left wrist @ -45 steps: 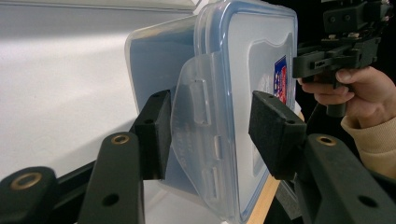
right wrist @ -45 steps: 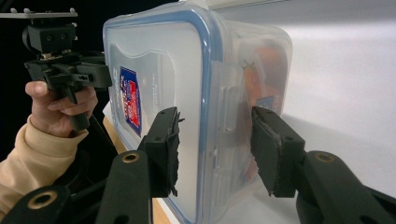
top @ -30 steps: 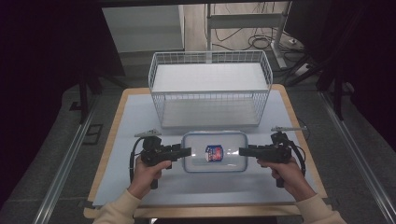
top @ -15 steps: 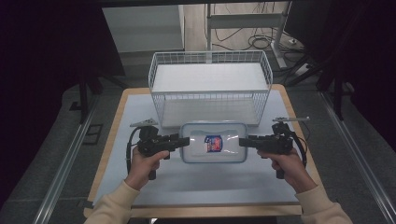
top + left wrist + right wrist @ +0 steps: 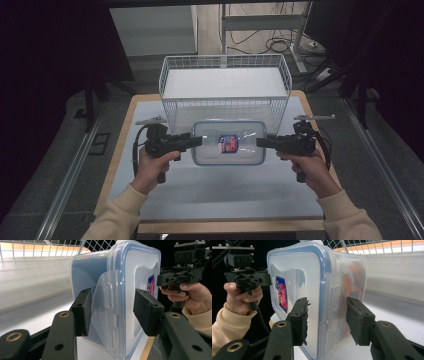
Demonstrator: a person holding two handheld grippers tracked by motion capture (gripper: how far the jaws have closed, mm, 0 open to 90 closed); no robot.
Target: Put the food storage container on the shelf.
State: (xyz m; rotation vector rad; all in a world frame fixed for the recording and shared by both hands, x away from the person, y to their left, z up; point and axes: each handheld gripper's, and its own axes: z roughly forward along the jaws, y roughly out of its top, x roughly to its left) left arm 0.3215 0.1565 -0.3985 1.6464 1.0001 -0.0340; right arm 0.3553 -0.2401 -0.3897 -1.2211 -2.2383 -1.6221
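Between both claws (image 5: pixel 196 141) (image 5: pixel 261 142): box (image 5: pixel 229 143).

Clear blue-rimmed container (image 5: pixel 229 143), white basket (image 5: pixel 225 90)

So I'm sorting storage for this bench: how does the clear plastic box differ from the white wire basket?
The clear plastic box has solid see-through walls and a blue-rimmed lid with a sticker; the white wire basket is open mesh with no lid. The box is smaller and shallower than the basket. The box is gripped at both ends by the left gripper and right gripper; the basket stands untouched behind it. Both are rectangular.
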